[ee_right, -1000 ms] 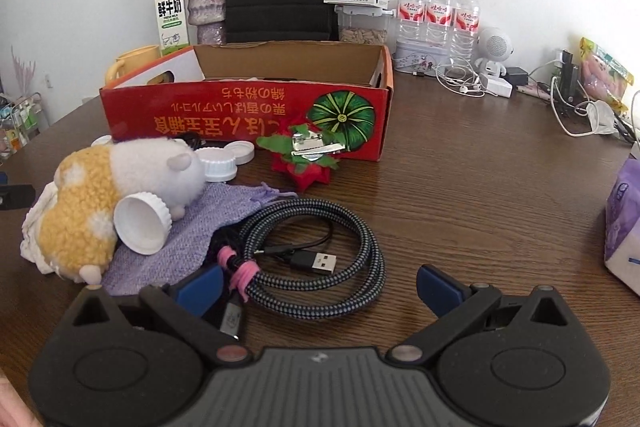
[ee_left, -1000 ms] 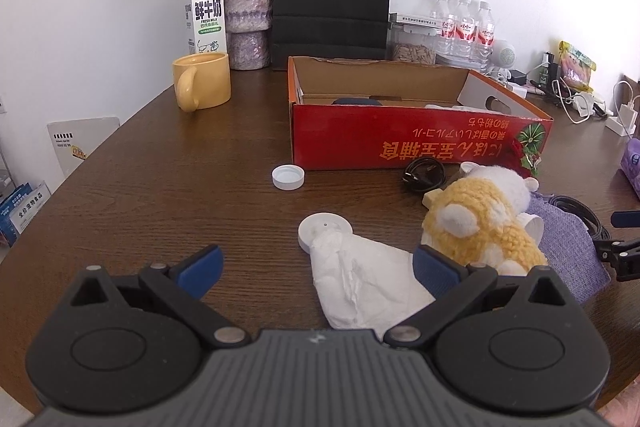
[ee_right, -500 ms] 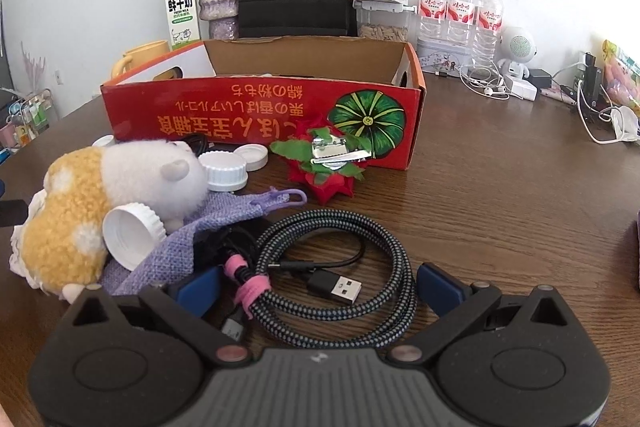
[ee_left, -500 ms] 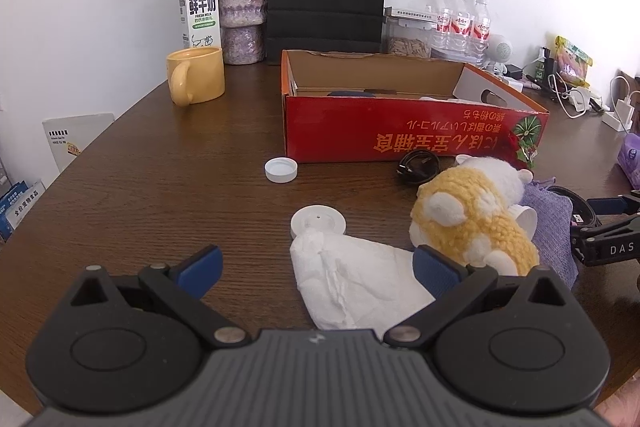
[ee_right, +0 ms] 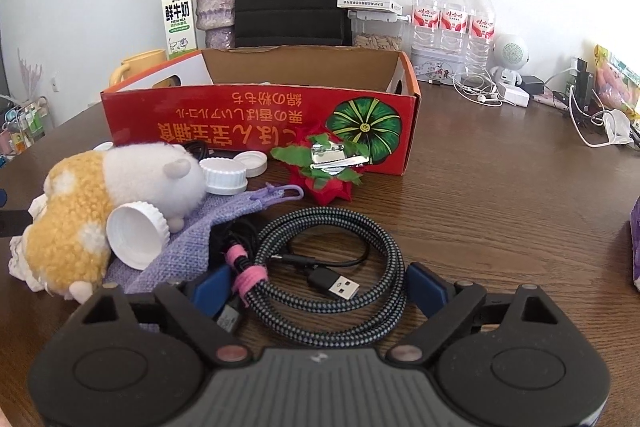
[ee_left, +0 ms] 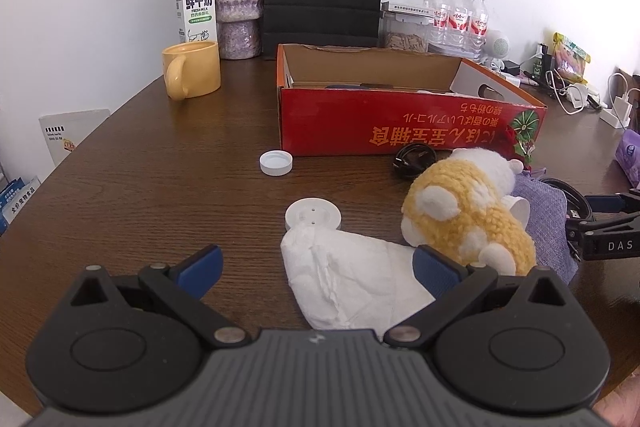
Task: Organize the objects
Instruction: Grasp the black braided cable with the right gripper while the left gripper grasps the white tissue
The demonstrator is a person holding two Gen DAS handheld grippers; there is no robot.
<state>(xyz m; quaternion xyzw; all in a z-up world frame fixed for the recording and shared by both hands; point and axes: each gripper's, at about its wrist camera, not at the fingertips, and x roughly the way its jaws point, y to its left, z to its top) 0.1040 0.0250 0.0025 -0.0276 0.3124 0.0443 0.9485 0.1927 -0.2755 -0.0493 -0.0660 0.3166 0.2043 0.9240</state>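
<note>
Fingers (ee_right: 426, 287) closing around one coiled cable (ee_right: 340, 267); three water bottles (ee_right: 452, 15) behind.

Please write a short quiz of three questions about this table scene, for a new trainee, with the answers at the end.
1. True or false: the braided cable lies coiled between the fingers of the right gripper, on the table.
2. What leans against the plush toy?
A. a yellow mug
B. a white cap
C. a milk carton
3. Fill in: the white tissue lies in front of the ____ gripper.

Key:
1. True; the jaws have just been closing on it, but the pads do not yet press on it.
2. B
3. left
</note>
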